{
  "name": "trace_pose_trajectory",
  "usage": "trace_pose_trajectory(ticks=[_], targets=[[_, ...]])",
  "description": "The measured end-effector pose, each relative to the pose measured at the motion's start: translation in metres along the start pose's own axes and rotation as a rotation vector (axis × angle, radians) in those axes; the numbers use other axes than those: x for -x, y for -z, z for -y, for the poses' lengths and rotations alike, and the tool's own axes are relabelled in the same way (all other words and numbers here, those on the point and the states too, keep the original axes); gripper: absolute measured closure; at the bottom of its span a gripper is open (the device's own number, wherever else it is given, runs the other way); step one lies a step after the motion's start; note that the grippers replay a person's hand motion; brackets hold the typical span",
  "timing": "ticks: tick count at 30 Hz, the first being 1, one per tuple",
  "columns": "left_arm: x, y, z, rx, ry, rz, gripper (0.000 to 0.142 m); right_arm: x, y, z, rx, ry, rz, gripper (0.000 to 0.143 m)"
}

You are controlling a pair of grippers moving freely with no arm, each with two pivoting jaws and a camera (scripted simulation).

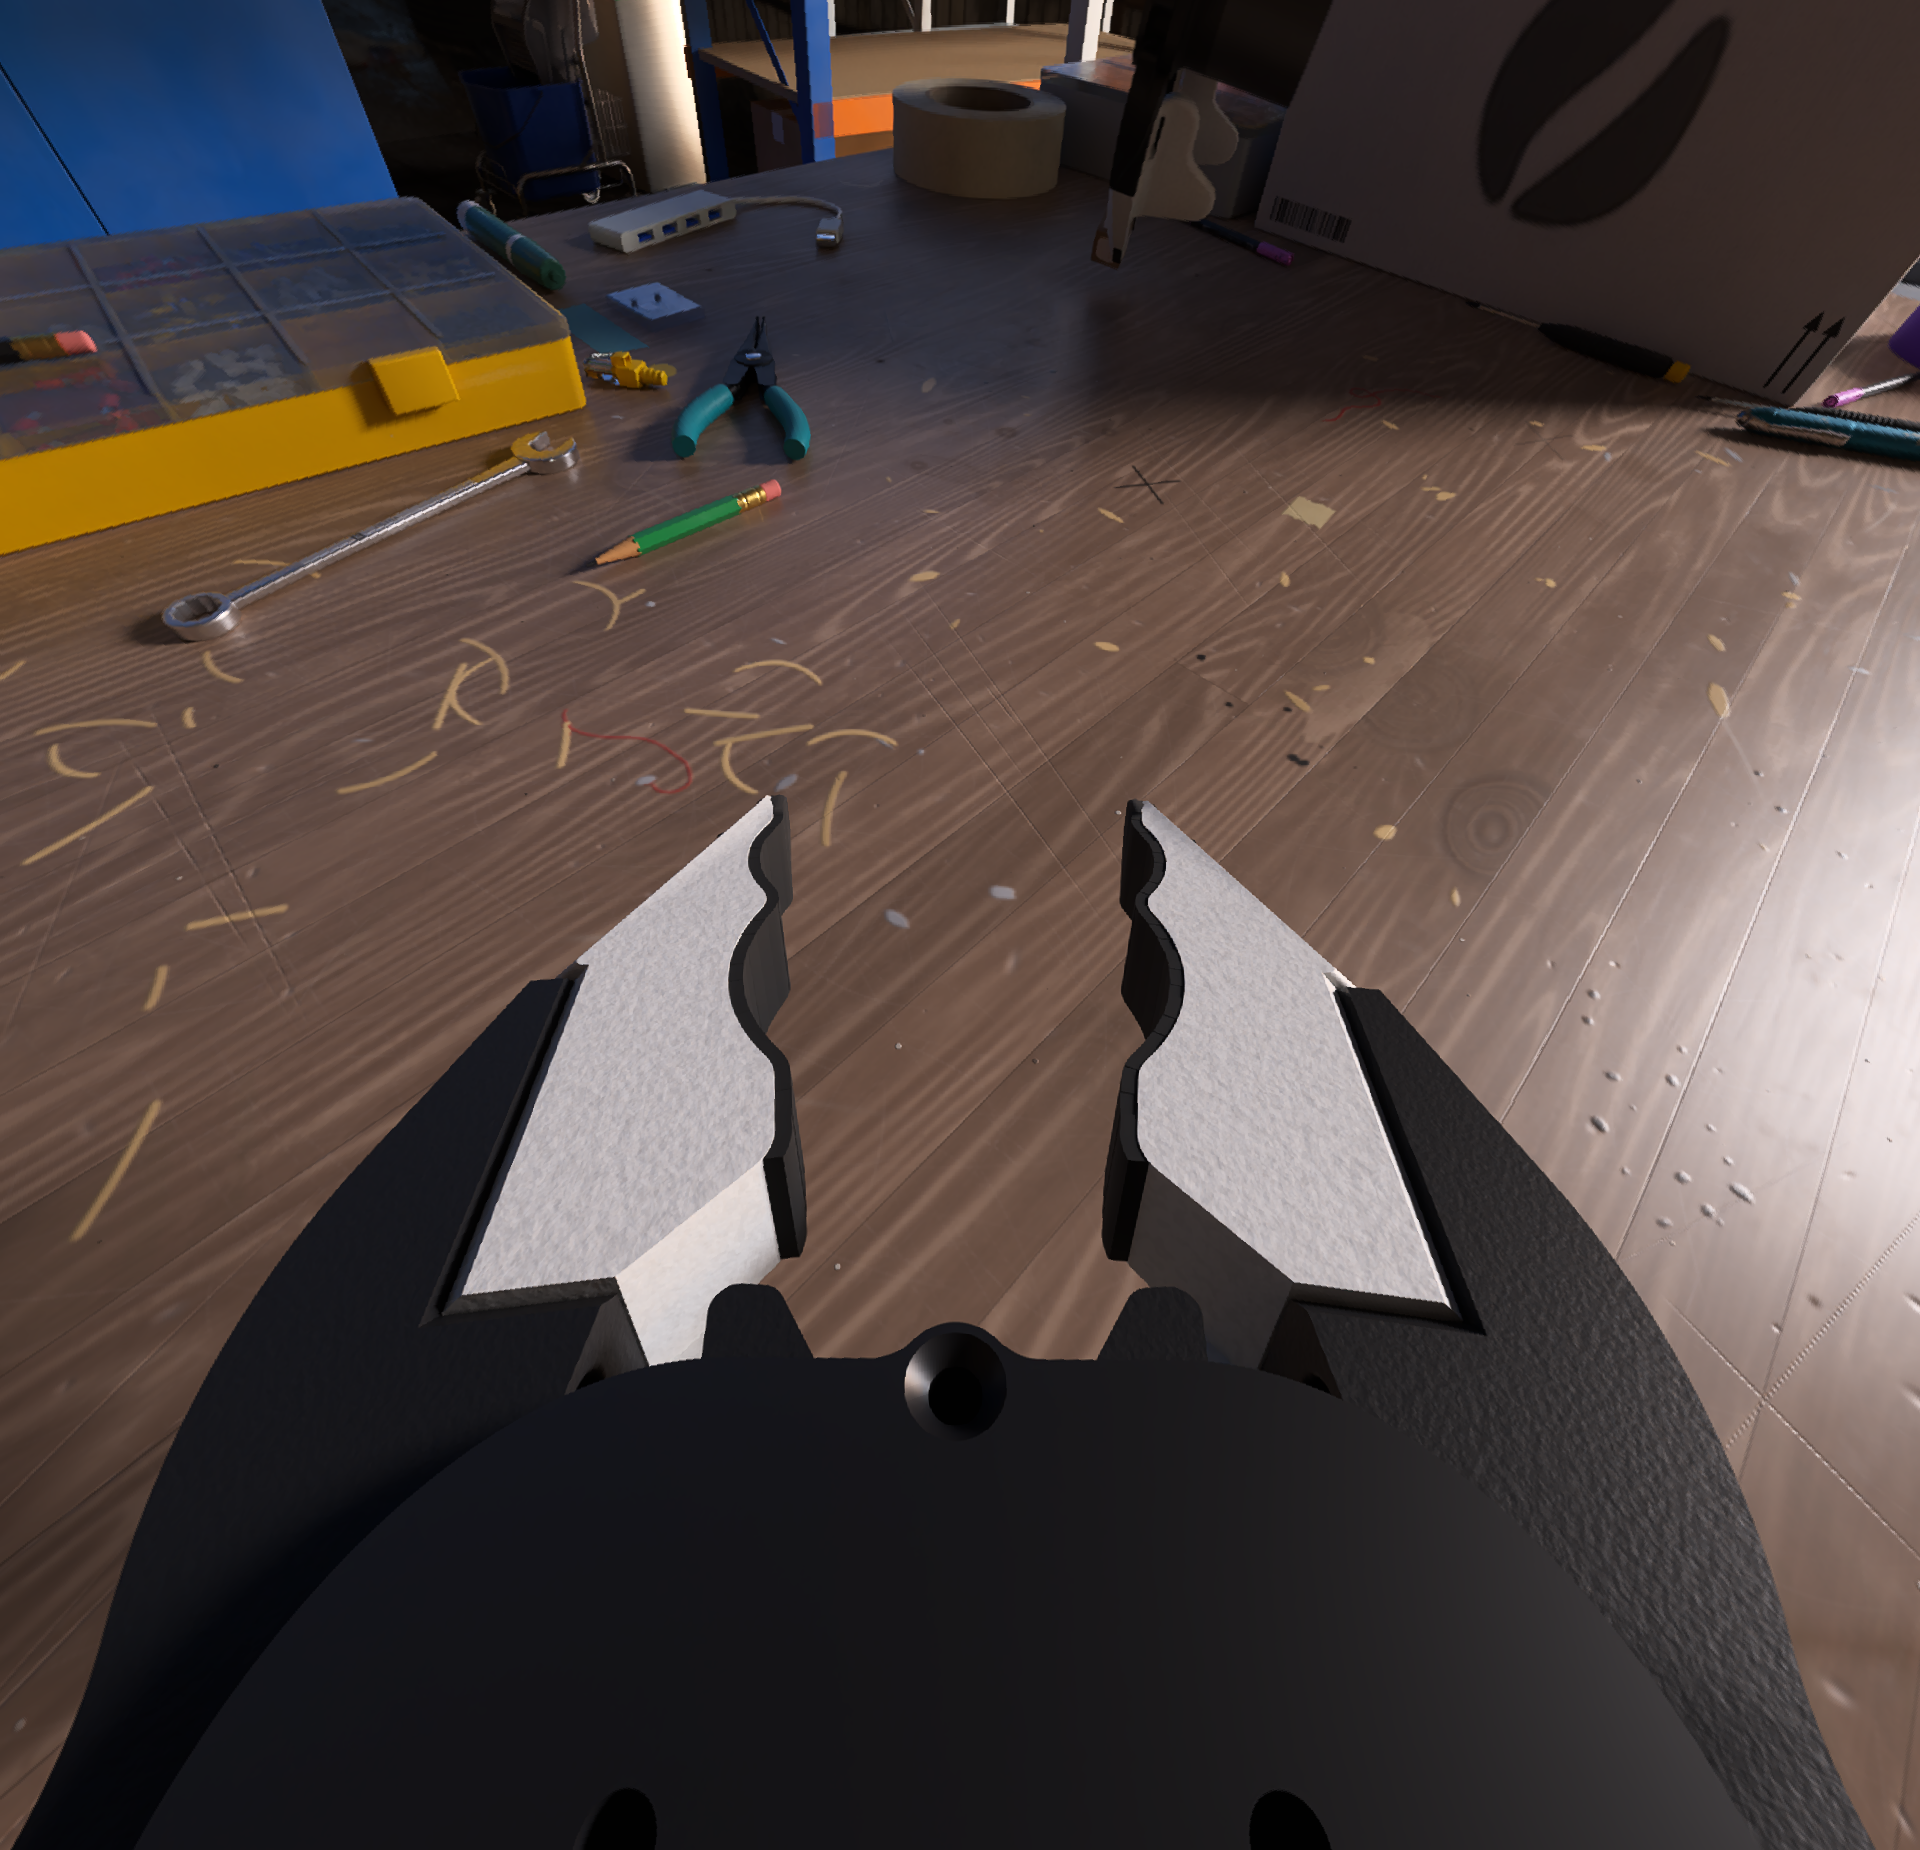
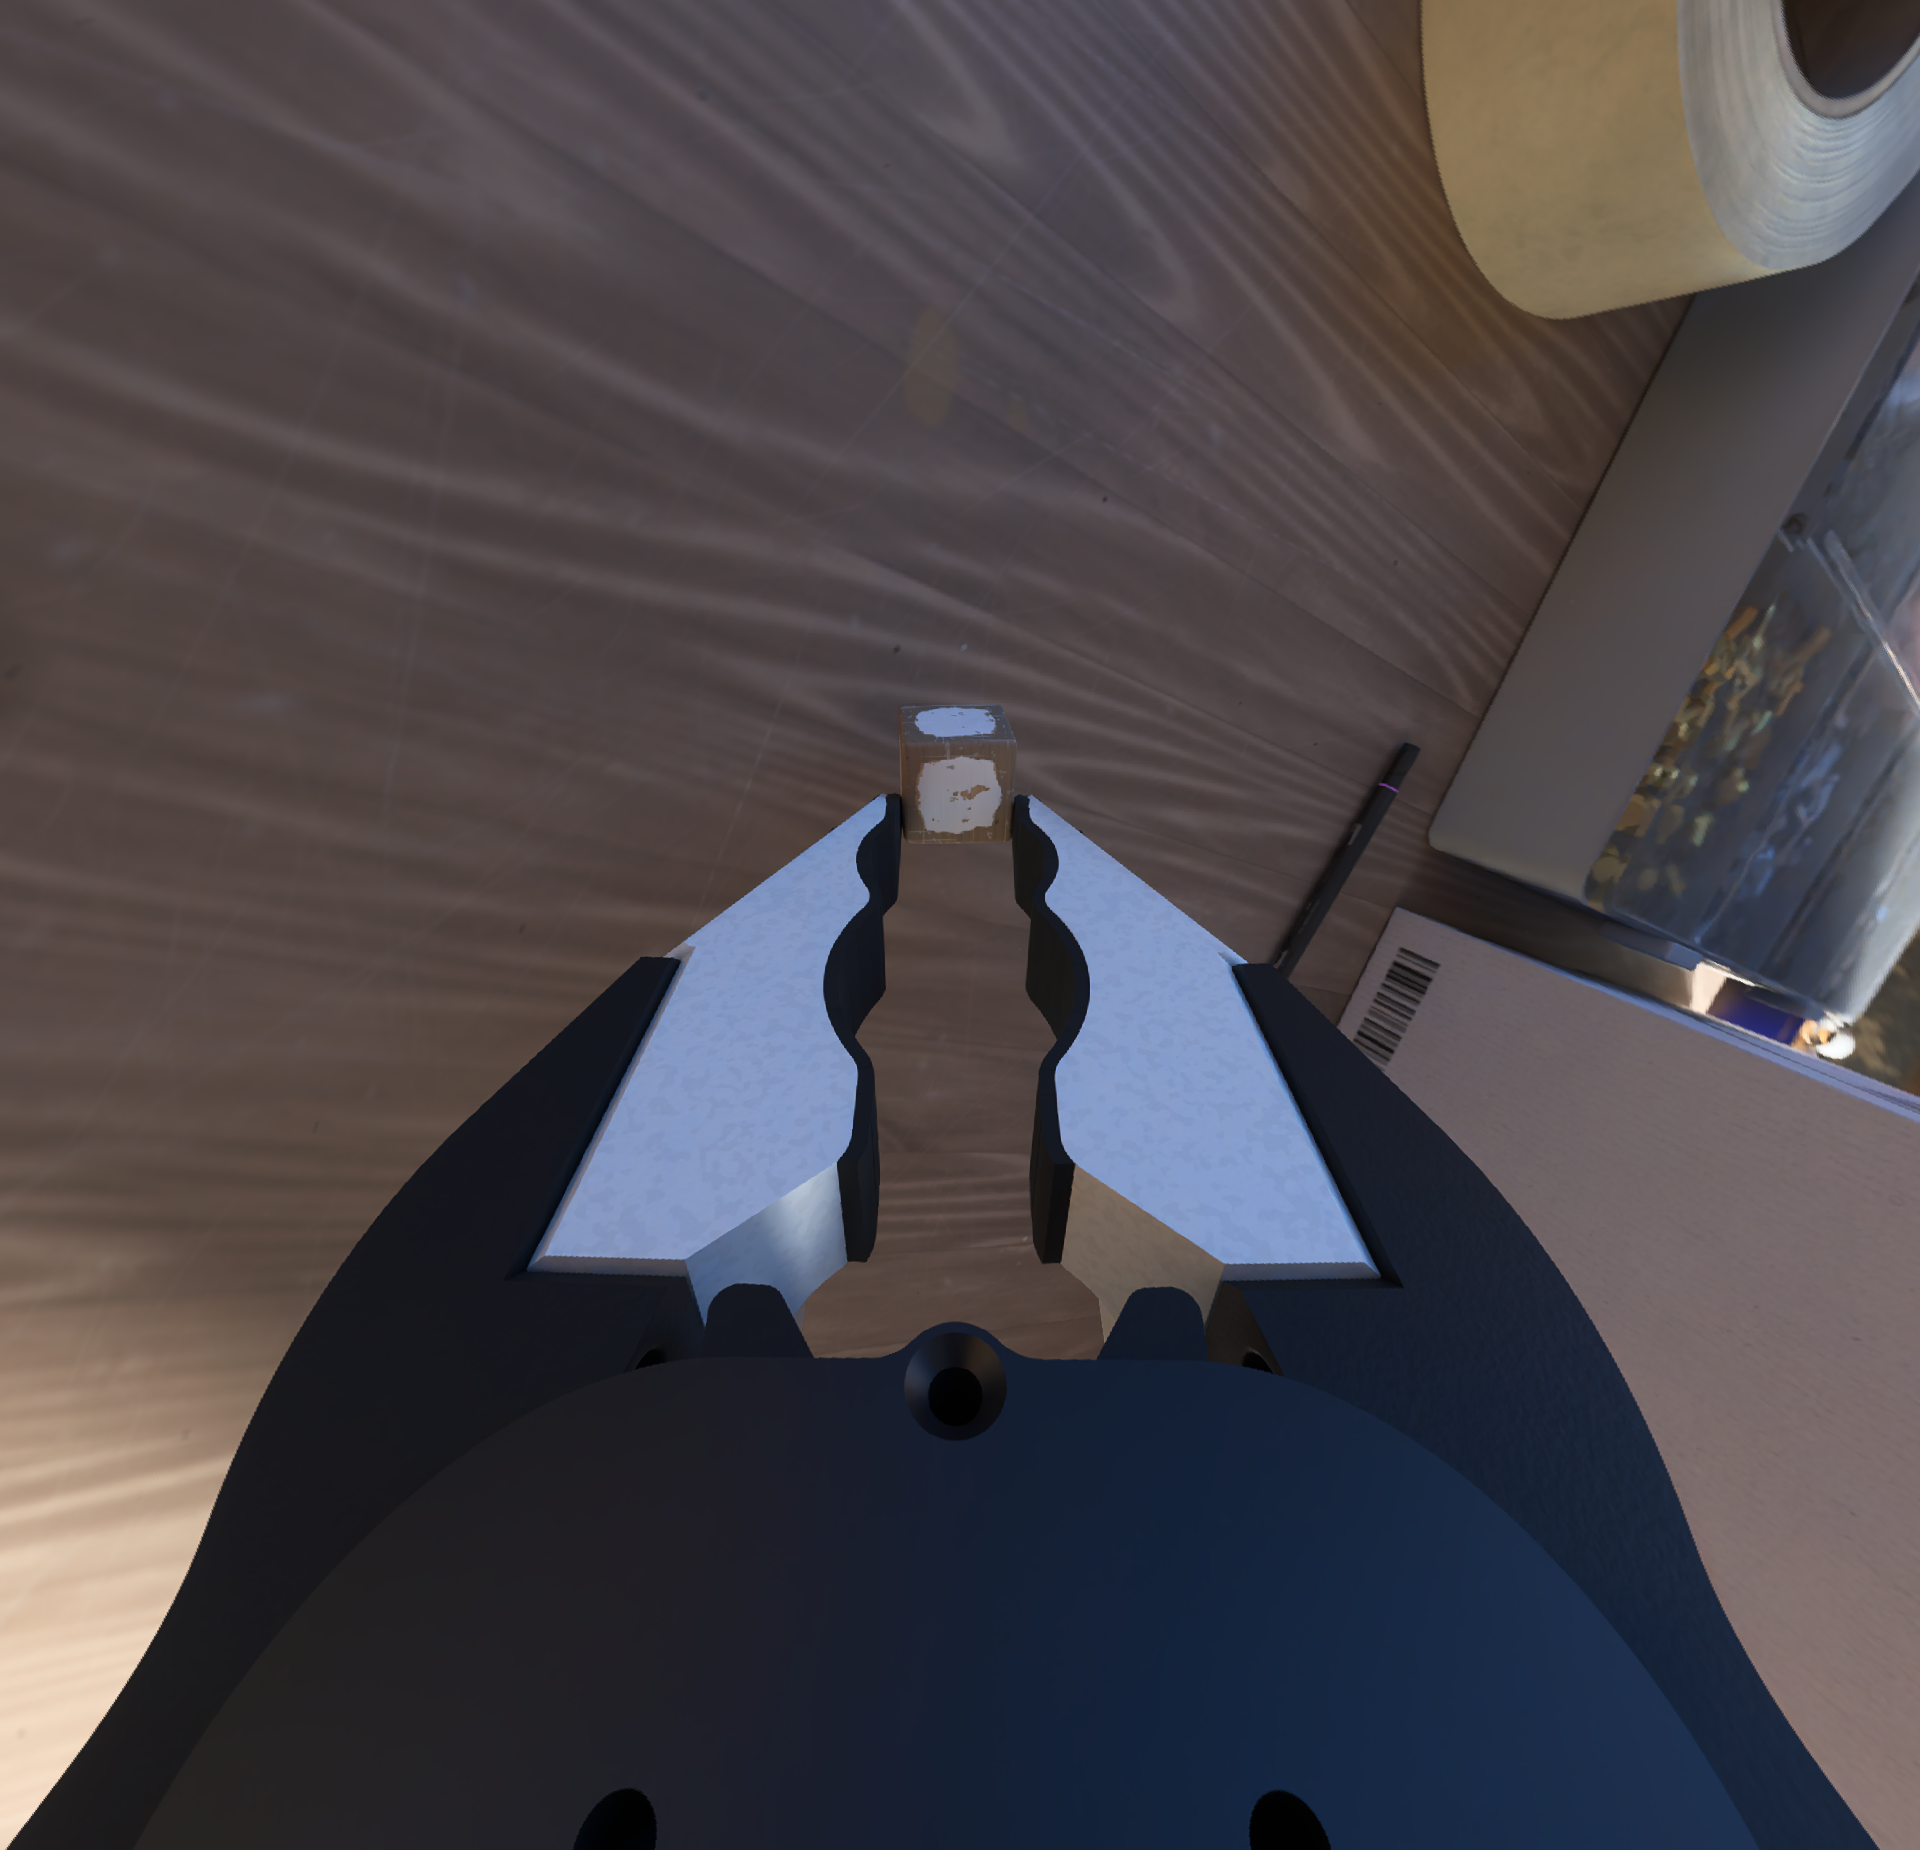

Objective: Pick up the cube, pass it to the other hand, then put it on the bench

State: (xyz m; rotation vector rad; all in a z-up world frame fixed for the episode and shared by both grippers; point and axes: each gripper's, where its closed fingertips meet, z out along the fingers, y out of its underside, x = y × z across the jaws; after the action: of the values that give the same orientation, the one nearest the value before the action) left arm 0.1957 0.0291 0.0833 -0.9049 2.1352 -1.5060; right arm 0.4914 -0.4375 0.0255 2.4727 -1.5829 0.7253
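Between the tips of the right hand-held gripper (image 2: pixel 955 813) a small worn cube (image 2: pixel 955 787) is sitting pinched, its flanks touching both inner faces, so this hand-held gripper is closing on the cube with only the very ends of its fingers; most of the cube is sticking out beyond them, a hold that seems meant to leave free faces for the other side to take. Whether the cube is resting on the table (image 2: pixel 520 553) or hanging just above it, I cannot tell. The left hand-held gripper (image 1: pixel 954 813) is hovering over bare boards with its jaws standing wide apart and nothing between them, likely waiting to receive the cube; so the pick-up looks under way and the pass not yet begun. From the left wrist view, the right hand-held gripper is showing far off, near a roll of tape (image 1: pixel 977 138) and a big cardboard box (image 1: pixel 1579 138). The table is showing dark, streaked wooden planks strewn with pale shavings and chips, and carrying a yellow parts case (image 1: pixel 281 377), a wrench (image 1: pixel 364 543), teal-handled pliers (image 1: pixel 743 408) and a green pencil (image 1: pixel 691 524), all lying well apart from the left hand-held gripper. Beyond, a dim workshop with blue shelving uprights is receding.
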Motion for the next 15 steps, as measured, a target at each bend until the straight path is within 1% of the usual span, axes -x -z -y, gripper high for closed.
trace_pose_trajectory(ticks=[5,9,12,13,15], targets=[[0.001,0.006,-0.001,-0.003,0.022,-0.003,0.077,-0.007,-0.01,0.005,0.071,-0.046,-0.03,0.122],[0.004,0.008,-0.002,0.001,0.046,-0.007,0.077,-0.005,-0.013,0.003,0.095,-0.059,-0.001,0.122],[0.005,0.009,-0.002,0.005,0.044,0.002,0.077,-0.009,-0.005,0.0,0.067,-0.063,-0.001,0.087],[0.006,0.01,-0.002,0.004,0.042,0.006,0.077,-0.011,0.005,0.001,0.033,-0.07,0.001,0.084],[0.01,0.012,-0.001,0.0,0.033,0.032,0.077,-0.015,0.045,0.007,-0.133,-0.112,-0.006,0.082]])
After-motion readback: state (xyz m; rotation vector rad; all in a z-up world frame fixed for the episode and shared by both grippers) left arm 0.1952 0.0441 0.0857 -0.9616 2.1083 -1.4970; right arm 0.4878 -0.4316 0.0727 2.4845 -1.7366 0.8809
